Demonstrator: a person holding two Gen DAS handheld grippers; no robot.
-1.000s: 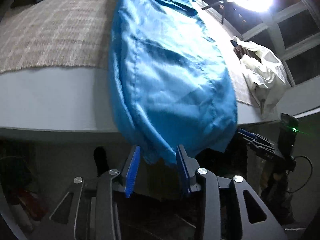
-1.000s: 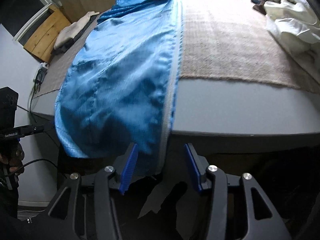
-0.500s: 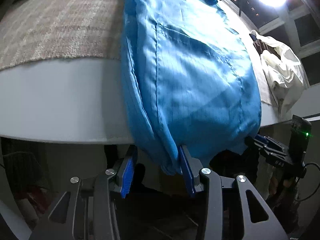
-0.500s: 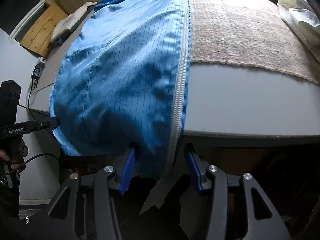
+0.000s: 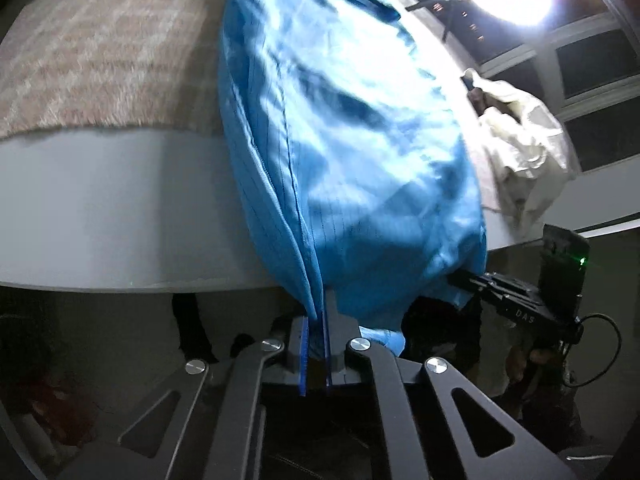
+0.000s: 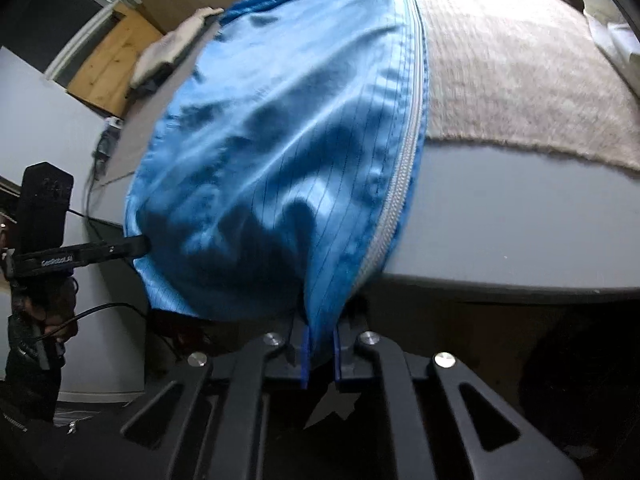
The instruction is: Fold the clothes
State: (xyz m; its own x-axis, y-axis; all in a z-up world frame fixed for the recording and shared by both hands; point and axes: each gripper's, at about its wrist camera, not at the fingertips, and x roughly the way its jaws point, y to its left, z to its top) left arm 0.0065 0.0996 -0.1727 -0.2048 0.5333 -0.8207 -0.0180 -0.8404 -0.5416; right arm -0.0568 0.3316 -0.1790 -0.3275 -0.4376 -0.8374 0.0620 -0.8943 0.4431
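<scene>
The jacket (image 5: pixel 352 140) is bright blue and shiny, crossed by a fine grid of thin dark lines, and its zip (image 6: pixel 404 168) is pale grey-white. The blanket (image 5: pixel 108 52) under it is beige and brown in a soft check. The table (image 5: pixel 100 208) edge is plain light grey. A crumpled cloth (image 5: pixel 524 140) farther off is cream. The left gripper (image 5: pixel 315 344) and the right gripper (image 6: pixel 321 354) are black with blue finger pads and silver screws. A cupboard (image 6: pixel 112 64) is honey-coloured wood.
</scene>
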